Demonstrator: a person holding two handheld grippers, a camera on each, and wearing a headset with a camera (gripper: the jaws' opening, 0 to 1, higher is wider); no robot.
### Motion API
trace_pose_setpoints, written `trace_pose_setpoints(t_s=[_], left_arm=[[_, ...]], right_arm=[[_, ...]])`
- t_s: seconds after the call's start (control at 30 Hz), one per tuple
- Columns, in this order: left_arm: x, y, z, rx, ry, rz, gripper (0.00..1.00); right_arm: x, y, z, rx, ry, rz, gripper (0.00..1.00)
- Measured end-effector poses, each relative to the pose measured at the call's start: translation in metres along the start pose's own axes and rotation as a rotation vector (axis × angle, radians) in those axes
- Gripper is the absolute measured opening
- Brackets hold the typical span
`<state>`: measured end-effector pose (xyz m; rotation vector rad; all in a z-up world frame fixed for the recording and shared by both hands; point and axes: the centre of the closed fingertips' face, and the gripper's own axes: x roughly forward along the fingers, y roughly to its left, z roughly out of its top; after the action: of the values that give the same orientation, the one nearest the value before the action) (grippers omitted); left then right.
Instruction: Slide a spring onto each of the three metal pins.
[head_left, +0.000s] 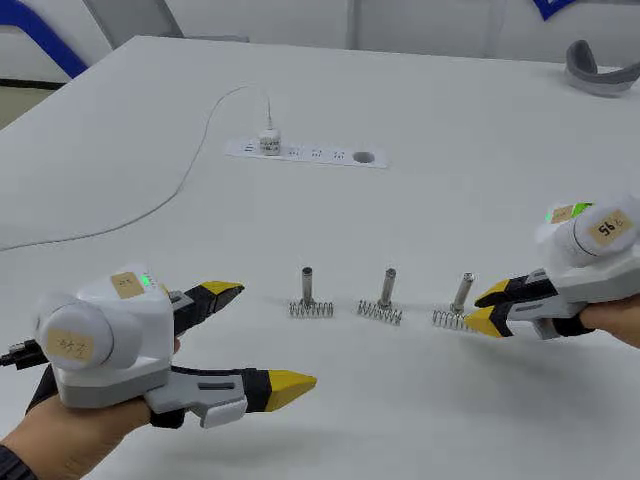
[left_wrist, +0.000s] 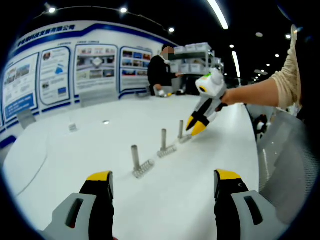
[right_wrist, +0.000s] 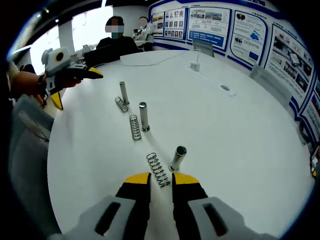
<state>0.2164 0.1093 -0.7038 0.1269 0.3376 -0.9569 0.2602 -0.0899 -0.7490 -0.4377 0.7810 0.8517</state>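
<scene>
Each light, thin spring (head_left: 380, 313) lies on the white worktop (head_left: 450, 420) at the foot of its upright pin (head_left: 387, 287); being springy and apt to roll, it likely wants a gentle pinch across the coils near one end. The fingers of the right gripper (head_left: 477, 309), set to a slim empty gap, sit just beside the rightmost spring (head_left: 448, 319), those of the left gripper (head_left: 272, 335) gape wide and empty, and the power strip (head_left: 305, 153) and cable (head_left: 186, 178) lie well behind, blocking nothing

Three pins (head_left: 388, 287) stand in a row with open gaps between them, and a spring (head_left: 311, 310) lies just beside each foot on the person's side. Bare tabletop (head_left: 450, 200) spreads all round. Beyond the row, the power strip (head_left: 305, 153) and its cable (head_left: 190, 170) lie well apart.
</scene>
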Motion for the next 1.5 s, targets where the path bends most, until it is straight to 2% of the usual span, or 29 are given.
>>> trace_pose_setpoints(t_s=[0.23, 0.8, 1.17, 1.37, 1.5], left_arm=[[-0.002, 0.001, 0.000, -0.004, 0.000, 0.006, 0.84], [-0.001, 0.000, -0.006, -0.015, 0.004, 0.003, 0.83], [-0.001, -0.003, -0.009, -0.024, 0.005, -0.005, 0.81], [0.000, -0.009, -0.011, -0.024, 0.010, -0.026, 0.77], [0.003, -0.014, -0.011, -0.020, 0.009, -0.046, 0.73]], right_arm=[[0.007, 0.001, -0.007, -0.032, 0.051, 0.027, 0.17], [0.013, 0.003, -0.018, -0.065, 0.125, 0.067, 0.13], [0.010, 0.005, -0.018, -0.061, 0.142, 0.063, 0.12], [0.001, 0.012, -0.013, -0.057, 0.123, 0.078, 0.11], [-0.006, 0.026, -0.010, -0.087, 0.125, 0.102, 0.11]])
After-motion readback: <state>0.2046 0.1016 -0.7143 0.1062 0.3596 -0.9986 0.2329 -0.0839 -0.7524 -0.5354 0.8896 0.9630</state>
